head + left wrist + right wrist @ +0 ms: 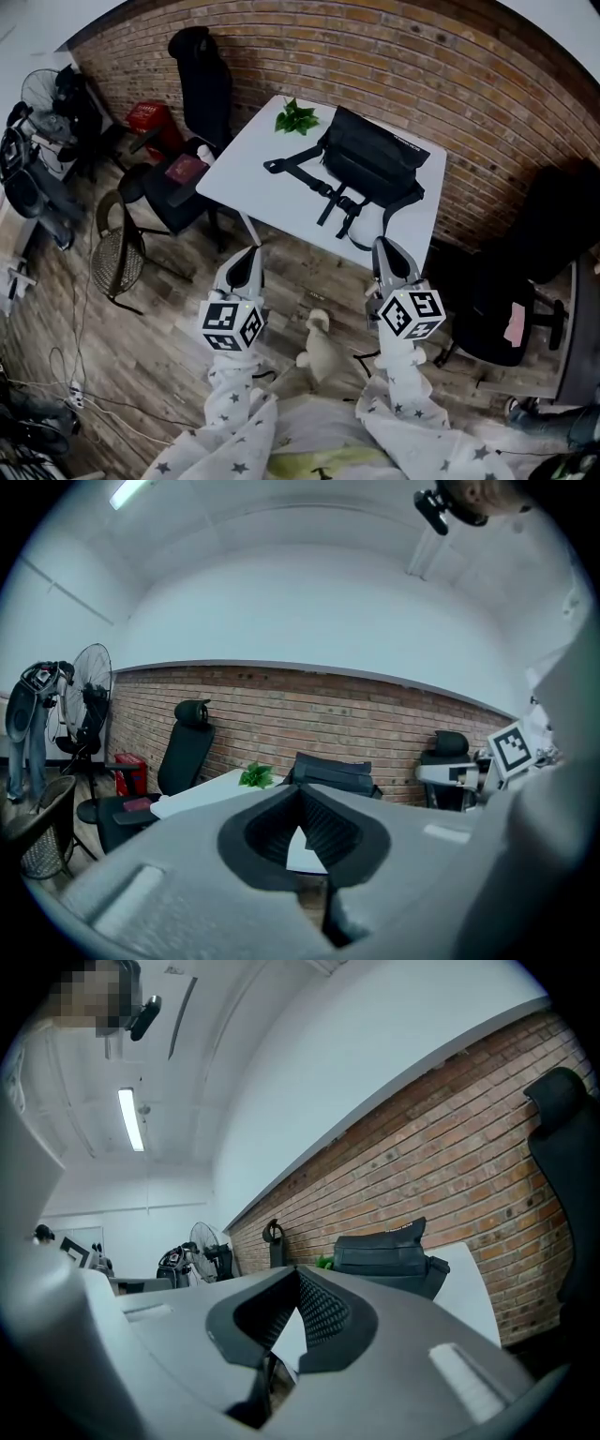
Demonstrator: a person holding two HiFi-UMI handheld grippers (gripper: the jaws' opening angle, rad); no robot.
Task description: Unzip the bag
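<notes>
Bag [375, 157]: one, black, on the single white table [246, 173], at its far side near the brick wall. Long axis lies along the wall; straps trail toward the near edge. One green sprig [296, 117] beside it. Two grippers, left gripper [248, 255] and right gripper [386, 247], each with jaws pressed together on nothing, short of the table.

The left gripper [248, 253] and the right gripper [384, 246] are pale grey plastic, narrowing toward the far end. At its near end each carries a white cube printed with black square markers: the left cube [232, 324] and the right cube [411, 314]. The jaws are lined with black ribbed pads [322, 829]. The sleeves [234, 403] are white, dotted with dark stars.
</notes>
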